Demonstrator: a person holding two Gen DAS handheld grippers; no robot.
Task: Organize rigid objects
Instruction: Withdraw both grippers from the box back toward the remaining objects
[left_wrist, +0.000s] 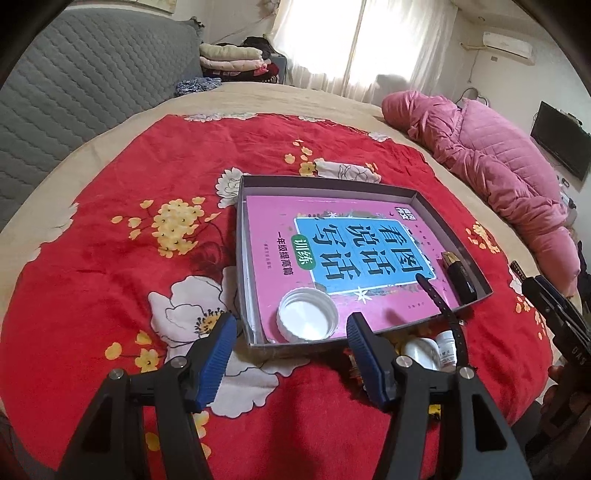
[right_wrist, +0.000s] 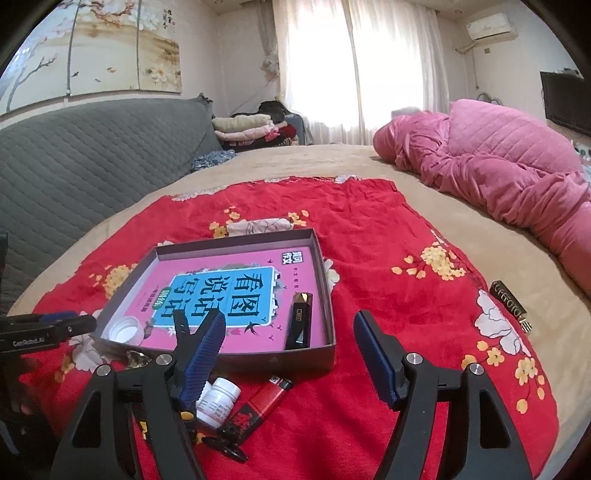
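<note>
Plainly, my left tongs (left_wrist: 291, 334) and right tongs (right_wrist: 290, 338) both gaped wide, holding nothing. "GenRobot.AI" showed on the left tool. Inside the tray (right_wrist: 325, 284) lay a pink book (right_wrist: 236, 291) printed 看图说话写话, a white cap (left_wrist: 307, 319) and a black lipstick (right_wrist: 299, 325). My finger half hid the pill bottle (right_wrist: 218, 400); its label was unreadable beside the red lighter (right_wrist: 264, 402).
</note>
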